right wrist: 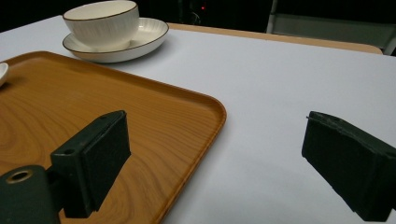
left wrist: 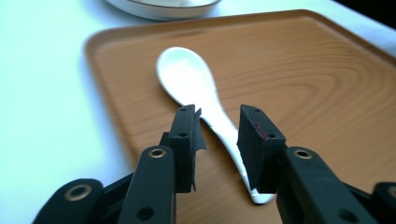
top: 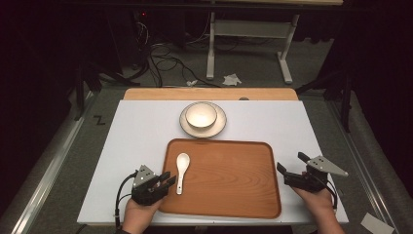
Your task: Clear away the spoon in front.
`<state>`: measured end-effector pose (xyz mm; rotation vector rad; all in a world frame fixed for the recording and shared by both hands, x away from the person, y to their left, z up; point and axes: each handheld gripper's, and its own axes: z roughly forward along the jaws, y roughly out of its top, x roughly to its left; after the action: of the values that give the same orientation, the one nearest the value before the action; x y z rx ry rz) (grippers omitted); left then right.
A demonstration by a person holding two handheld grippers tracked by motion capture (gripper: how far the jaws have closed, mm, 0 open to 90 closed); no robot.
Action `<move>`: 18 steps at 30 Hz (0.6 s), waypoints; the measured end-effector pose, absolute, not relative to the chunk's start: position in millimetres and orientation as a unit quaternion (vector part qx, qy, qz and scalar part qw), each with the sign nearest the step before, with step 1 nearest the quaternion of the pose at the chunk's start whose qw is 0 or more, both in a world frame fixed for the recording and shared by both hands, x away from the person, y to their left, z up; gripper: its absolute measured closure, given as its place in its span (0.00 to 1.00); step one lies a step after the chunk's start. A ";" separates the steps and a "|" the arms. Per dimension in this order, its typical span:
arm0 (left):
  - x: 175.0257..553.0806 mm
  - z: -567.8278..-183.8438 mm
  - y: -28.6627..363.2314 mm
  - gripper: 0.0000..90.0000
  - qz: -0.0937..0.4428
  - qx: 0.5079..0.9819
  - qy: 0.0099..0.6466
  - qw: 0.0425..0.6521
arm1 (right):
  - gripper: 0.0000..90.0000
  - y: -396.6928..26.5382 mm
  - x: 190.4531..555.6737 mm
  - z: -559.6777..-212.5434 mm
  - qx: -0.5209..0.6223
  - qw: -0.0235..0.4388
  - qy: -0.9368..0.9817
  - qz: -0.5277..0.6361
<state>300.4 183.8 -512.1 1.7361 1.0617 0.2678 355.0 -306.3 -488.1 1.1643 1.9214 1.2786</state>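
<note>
Straddling the glossy white ceramic spoon handle at six o'clock, the left gripper fingers, narrowly parted and not gripping, could skid it across the brown wooden tray.

The tray looks like wood or a wood-look laminate, orange-brown with clear curved grain and a smooth satin sheen. On it the spoon is white glazed ceramic, glossy, with soft highlights along its handle. The bowl and the saucer under it are cream glazed ceramic with a thin dark rim line; the saucer's edge is ribbed. The counter has a plain white matt top, smooth, with a pale wooden strip at the far edge. The left hand-held gripper is matt black plastic, its pads dull and rubbery, with brass-coloured metal eyelets.
</note>
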 end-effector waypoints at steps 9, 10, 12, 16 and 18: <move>298.8 -510.7 183.8 0.57 0.142 0.734 0.449 0.489 | 0.15 -305.9 355.2 -488.0 0.433 0.274 0.714 0.476; 299.1 -511.2 184.1 0.51 0.143 0.734 0.452 0.487 | 0.15 -306.0 355.2 -488.0 0.433 0.274 0.714 0.477; 299.5 -511.7 185.6 0.39 0.150 0.732 0.458 0.482 | 0.15 -306.1 355.3 -488.0 0.432 0.274 0.714 0.477; 300.8 -511.3 191.9 0.27 0.172 0.727 0.469 0.470 | 0.14 -305.8 355.3 -488.3 0.432 0.272 0.716 0.476; 301.5 -510.8 197.2 0.22 0.171 0.717 0.478 0.477 | 0.13 -305.7 354.6 -488.3 0.428 0.273 0.718 0.477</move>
<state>301.5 197.2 -510.8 1.7516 1.1676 0.4173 354.6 -305.7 -488.3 1.1508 1.9308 1.2824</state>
